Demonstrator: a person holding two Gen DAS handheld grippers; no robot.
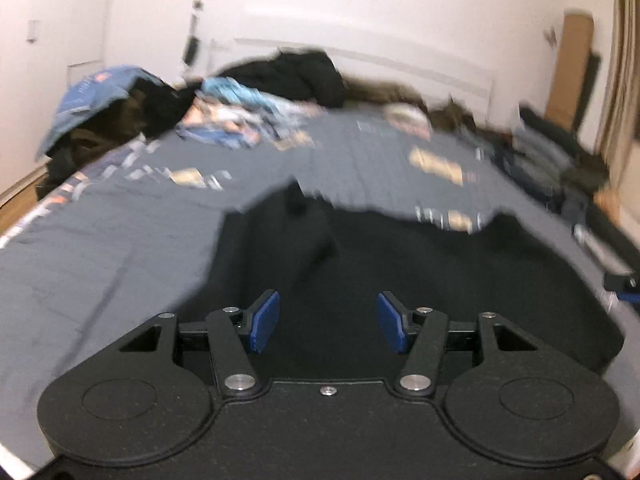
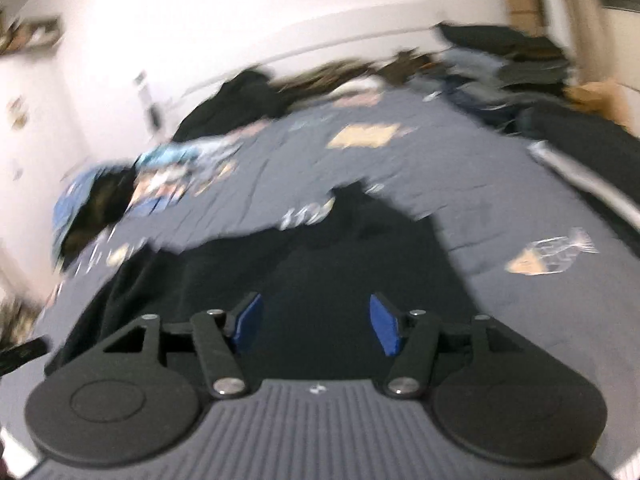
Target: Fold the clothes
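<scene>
A black garment [image 1: 400,264] lies spread on the grey bedspread [image 1: 100,256], just ahead of both grippers. My left gripper [image 1: 328,322] is open and empty, its blue pads [image 1: 262,322] apart above the garment's near part. My right gripper [image 2: 316,324] is open and empty too, over the same black garment [image 2: 320,264]. The tip of the right gripper [image 1: 622,284] shows at the right edge of the left wrist view. Both views are blurred by motion.
Piles of clothes lie along the bed's far side: blue and black ones at the left [image 1: 104,112], a dark heap by the headboard [image 1: 296,72], more at the right [image 2: 500,72]. A clear plastic bag [image 2: 556,254] lies on the bedspread [image 2: 500,184] to the right.
</scene>
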